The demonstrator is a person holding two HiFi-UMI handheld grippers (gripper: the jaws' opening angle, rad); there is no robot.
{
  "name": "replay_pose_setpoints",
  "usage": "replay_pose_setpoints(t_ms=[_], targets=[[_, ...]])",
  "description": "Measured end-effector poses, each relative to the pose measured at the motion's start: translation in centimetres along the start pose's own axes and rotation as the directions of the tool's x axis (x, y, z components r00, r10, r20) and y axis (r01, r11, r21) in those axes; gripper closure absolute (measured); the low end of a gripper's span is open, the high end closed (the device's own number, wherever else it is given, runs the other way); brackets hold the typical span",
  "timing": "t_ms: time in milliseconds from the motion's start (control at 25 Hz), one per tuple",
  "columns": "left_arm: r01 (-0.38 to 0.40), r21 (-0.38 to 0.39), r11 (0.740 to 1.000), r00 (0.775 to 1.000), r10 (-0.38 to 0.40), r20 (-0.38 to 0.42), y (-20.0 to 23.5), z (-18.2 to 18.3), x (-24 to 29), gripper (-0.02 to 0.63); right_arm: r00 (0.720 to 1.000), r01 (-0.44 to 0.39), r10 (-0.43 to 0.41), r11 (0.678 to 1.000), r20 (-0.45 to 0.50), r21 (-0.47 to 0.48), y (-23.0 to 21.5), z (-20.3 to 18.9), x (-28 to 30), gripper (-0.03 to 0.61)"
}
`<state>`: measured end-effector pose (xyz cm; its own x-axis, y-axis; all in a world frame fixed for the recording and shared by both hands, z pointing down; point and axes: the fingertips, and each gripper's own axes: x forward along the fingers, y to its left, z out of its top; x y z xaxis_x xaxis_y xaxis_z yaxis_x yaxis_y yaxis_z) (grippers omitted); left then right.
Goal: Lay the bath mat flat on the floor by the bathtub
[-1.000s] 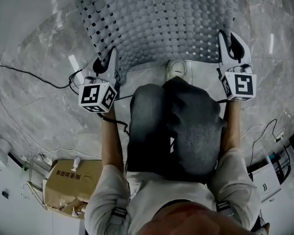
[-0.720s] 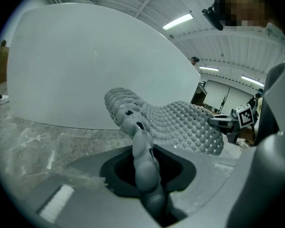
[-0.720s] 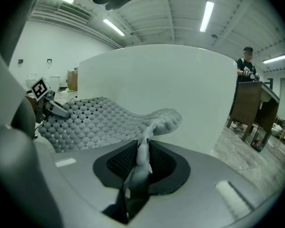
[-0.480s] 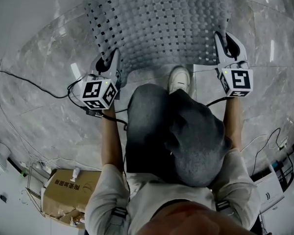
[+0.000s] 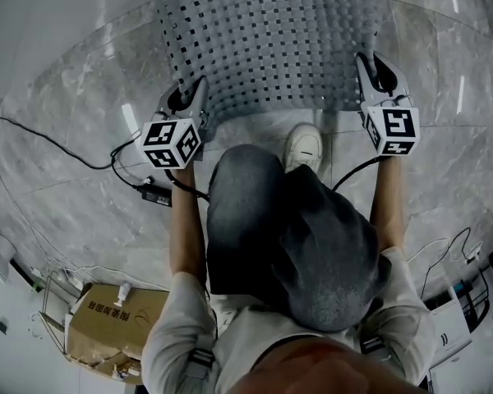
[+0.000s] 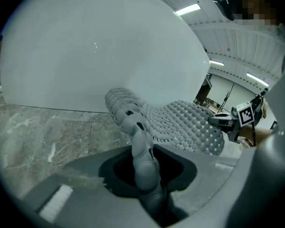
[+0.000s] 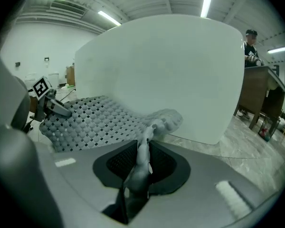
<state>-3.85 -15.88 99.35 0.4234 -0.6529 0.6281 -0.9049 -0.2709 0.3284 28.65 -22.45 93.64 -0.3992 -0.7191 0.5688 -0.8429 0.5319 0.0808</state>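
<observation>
Both grippers have slid toward the top of the head view, and the bath mat has gone with them, spread over the marble floor beside the white bathtub. The left gripper pinches the mat's near left corner (its jaws have just been easing apart, mat edge between them). The right gripper is clamped on the near right corner.

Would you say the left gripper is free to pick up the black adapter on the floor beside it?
Probably not yet: the left gripper pinches a corner of the bath mat, though its jaws have just been opening slightly. The black adapter lies close, with bare floor between.
</observation>
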Motion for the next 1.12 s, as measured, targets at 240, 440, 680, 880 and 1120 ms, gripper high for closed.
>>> replay_pose_setpoints(t_ms=[240, 440, 680, 880, 1120], targets=[[-0.013, -0.012, 1.000, 0.999, 0.013, -0.043, 1.1, -1.0, 2.1, 0.515, 0.999, -0.008, 0.008, 1.000, -0.043, 0.002, -0.2, -1.9, 2.1, 0.497], [-0.023, -0.014, 1.000, 0.998, 0.022, -0.064, 1.8, -1.4, 3.1, 0.511, 0.998, -0.008, 0.008, 1.000, -0.061, -0.002, -0.7, -2.8, 3.4, 0.494], [-0.042, -0.014, 0.999, 0.996, 0.040, -0.078, 2.5, -1.7, 3.5, 0.503, 0.997, -0.002, 0.003, 1.000, -0.072, 0.001, -1.2, -3.3, 4.3, 0.489], [-0.089, 0.016, 0.996, 0.991, 0.091, -0.095, 3.1, -2.0, 4.1, 0.485, 0.995, 0.008, -0.009, 1.000, -0.100, -0.005, -1.5, -4.4, 4.9, 0.480], [-0.097, 0.008, 0.995, 0.991, 0.097, -0.095, 3.6, -2.1, 4.1, 0.452, 0.993, 0.017, -0.021, 0.999, -0.117, -0.030, -1.3, -4.9, 5.0, 0.466]])
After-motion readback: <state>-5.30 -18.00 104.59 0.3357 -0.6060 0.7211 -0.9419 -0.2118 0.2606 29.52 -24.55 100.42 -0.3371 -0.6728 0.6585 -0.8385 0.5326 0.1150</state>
